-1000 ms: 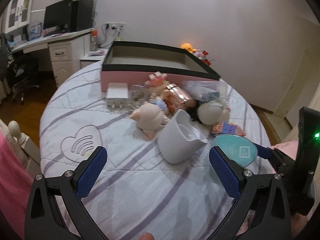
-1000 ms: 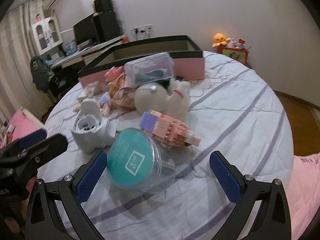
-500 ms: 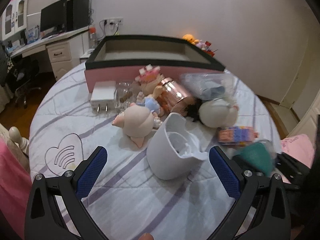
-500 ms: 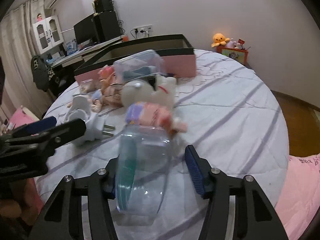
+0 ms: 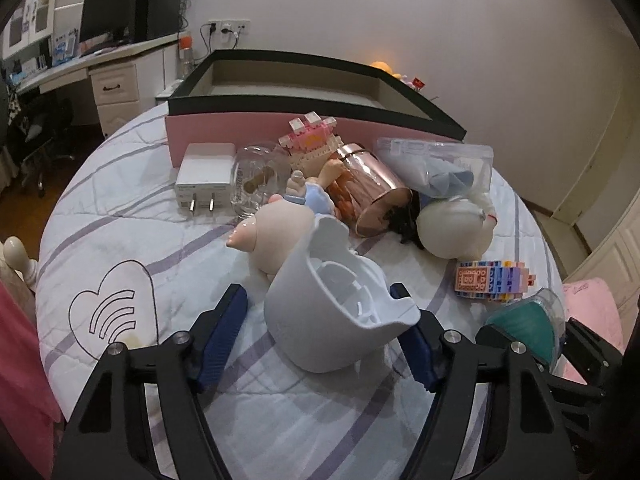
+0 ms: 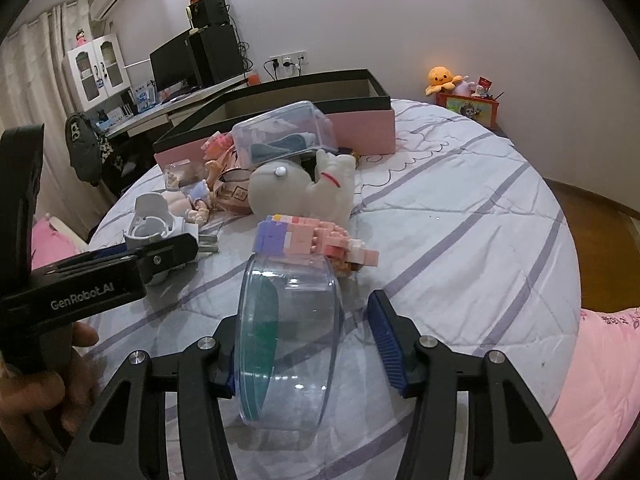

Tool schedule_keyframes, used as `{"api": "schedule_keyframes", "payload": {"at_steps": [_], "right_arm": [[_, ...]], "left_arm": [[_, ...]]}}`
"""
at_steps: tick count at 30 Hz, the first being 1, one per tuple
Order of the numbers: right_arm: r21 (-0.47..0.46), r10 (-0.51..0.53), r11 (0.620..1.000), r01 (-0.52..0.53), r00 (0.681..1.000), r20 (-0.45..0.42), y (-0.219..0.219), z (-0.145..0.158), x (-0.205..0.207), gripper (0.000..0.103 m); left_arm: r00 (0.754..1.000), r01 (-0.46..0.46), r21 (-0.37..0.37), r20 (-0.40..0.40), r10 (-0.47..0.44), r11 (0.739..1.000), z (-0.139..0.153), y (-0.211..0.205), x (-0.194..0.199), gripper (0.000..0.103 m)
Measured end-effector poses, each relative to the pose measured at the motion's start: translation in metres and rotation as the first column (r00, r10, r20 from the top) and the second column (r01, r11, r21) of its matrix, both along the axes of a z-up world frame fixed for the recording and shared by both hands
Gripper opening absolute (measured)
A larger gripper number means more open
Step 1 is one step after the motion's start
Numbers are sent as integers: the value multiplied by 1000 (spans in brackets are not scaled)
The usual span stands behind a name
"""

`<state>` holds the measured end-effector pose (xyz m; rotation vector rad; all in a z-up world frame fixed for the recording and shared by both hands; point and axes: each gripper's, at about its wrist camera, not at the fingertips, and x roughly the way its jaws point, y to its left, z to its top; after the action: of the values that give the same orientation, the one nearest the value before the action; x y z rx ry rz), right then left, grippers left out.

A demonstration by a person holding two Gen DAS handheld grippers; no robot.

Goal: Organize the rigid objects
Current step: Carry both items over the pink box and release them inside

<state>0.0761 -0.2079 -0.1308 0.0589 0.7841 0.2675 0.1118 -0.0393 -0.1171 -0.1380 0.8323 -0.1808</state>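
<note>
A white plastic cup-like holder (image 5: 332, 312) lies on its side on the bed. My left gripper (image 5: 320, 336) is around it, jaws partly closed, the right pad at its rim and a gap on the left. A clear round container with a teal lid (image 6: 286, 336) stands on edge between the fingers of my right gripper (image 6: 308, 344); the left pad touches it, the right pad (image 6: 386, 338) stands apart. The container also shows in the left wrist view (image 5: 528, 324). The pink box with a black rim (image 5: 280, 120) sits open behind the pile.
The pile on the striped bedspread (image 5: 140, 240) holds a white plug adapter (image 5: 204, 176), a glass jar (image 5: 256, 184), a rose-gold tin (image 5: 372, 192), dolls (image 5: 280, 232), a white round toy (image 6: 296, 192), brick models (image 6: 312, 240) and a clear lidded box (image 6: 284, 136). A desk (image 5: 100, 64) stands left.
Both grippers have narrowed from wide open. The left one moved forward around the white holder. The right one tipped the teal-lidded container onto its edge between its fingers.
</note>
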Motion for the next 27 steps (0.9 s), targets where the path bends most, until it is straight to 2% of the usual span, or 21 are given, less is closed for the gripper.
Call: {"api": "schedule_keyframes", "payload": {"at_steps": [1,3,7,27], "right_arm": [[1,4,1000,-4,1000,-1,1,0,-1,44],[2,14,1000,-14,1000,-3,2,2,-2,38],[1,29,1000,-29,1000,-5,3,4,-7,38],[37,120,992,-122,992,49,27,43,-21,38]], "left_arm": [[1000,13,-10,12,-13,1000,1,0,-2,61],[1000,15,-15,22,-15,1000,2,-1,-6,61],[999,23,-40,29,-21,999,1,6,-15,61],[993,-19,-59,115,26,998,30,42,-51,61]]}}
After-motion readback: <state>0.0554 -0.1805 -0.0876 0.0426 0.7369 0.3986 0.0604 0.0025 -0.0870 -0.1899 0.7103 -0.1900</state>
